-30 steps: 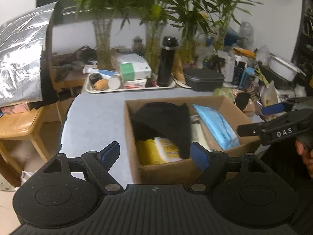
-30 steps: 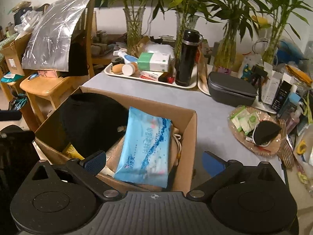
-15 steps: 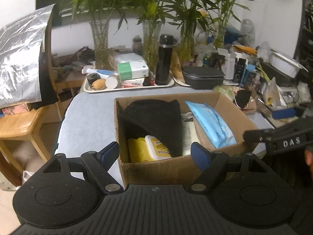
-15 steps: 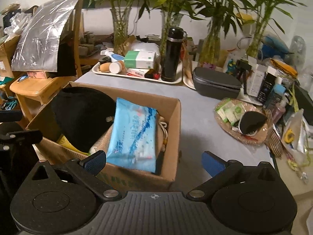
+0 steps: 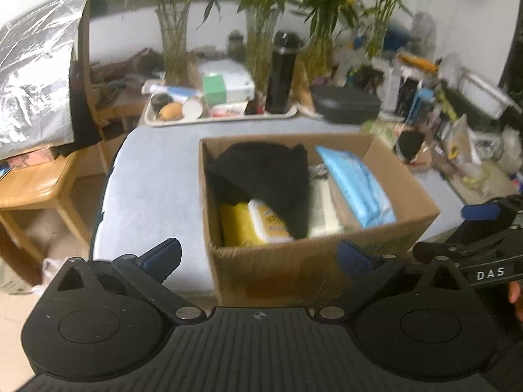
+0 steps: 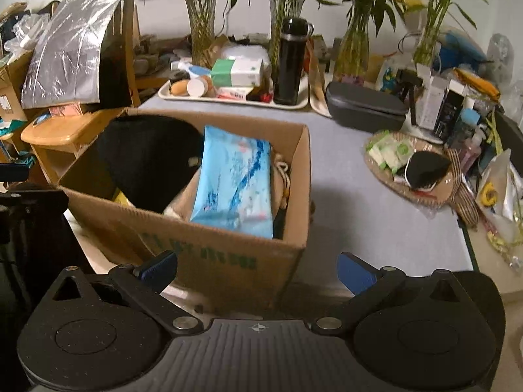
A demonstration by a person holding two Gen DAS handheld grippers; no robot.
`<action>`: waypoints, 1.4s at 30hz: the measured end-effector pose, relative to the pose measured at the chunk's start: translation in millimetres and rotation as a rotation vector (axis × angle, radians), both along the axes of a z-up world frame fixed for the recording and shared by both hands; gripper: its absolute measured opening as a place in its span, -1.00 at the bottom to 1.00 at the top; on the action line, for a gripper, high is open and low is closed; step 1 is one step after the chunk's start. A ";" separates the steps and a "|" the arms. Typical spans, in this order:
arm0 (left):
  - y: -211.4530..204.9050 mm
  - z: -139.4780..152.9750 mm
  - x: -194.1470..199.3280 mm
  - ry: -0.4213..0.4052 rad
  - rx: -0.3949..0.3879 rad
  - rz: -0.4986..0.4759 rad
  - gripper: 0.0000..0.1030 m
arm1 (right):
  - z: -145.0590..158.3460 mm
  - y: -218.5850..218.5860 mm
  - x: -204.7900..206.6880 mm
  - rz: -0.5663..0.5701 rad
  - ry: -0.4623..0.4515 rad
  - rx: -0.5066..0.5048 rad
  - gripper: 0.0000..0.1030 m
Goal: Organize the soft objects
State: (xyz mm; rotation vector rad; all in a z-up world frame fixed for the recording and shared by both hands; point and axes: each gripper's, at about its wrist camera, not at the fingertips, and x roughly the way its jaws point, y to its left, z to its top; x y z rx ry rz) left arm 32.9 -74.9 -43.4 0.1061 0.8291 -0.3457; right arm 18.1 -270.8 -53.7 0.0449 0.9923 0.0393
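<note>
On the grey tabletop [image 6: 376, 228] sits an open cardboard box [image 5: 313, 261], near the front edge — packed with soft goods. Left wrist view: black fabric item [image 5: 268, 176] slumped across the box's 11 o'clock half, draped over a yellow pack [image 5: 261, 222]; light blue tissue pack [image 5: 356, 186] leaning against the wall at 2 o'clock; something white [image 5: 322, 209] wedged between the two, too blurred to name. Left gripper [image 5: 258, 258] hangs in front of the box's near wall, fingers spread wide, blue pads [image 5: 163, 254] bare, nothing between them. Right wrist view: same box [image 6: 209, 251] seen from its other corner, green print on the near wall; the blue tissue pack [image 6: 233, 183] stands tilted on end, black fabric [image 6: 147, 160] to its 9 o'clock, a beige corded bag [image 6: 281, 176] tucked at its 3 o'clock against the box wall. Right gripper [image 6: 256, 268] likewise spread and empty, low before the box corner, touching nothing. At 12 o'clock beyond the box — a tray [image 6: 228, 99] holding a green-and-white carton [image 6: 237, 72] and a black flask [image 6: 291, 62], glass vases of bamboo [image 6: 199, 23] behind. Dark zip case [image 6: 366, 106] at 1 o'clock; woven mat [image 6: 408, 170] with small packets at 3 o'clock. Wooden chair [image 6: 65, 130] at 10 o'clock, off the table's edge.
</note>
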 end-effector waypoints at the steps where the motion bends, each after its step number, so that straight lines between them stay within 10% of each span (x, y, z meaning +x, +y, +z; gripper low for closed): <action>1: 0.5 -0.6 -0.1 0.011 0.006 0.016 1.00 | 0.7 1.2 -0.4 -0.002 0.005 -0.001 1.00; 42: 6.1 2.1 -3.6 0.043 0.083 0.114 1.00 | 21.2 25.3 -2.3 0.009 0.020 -0.100 1.00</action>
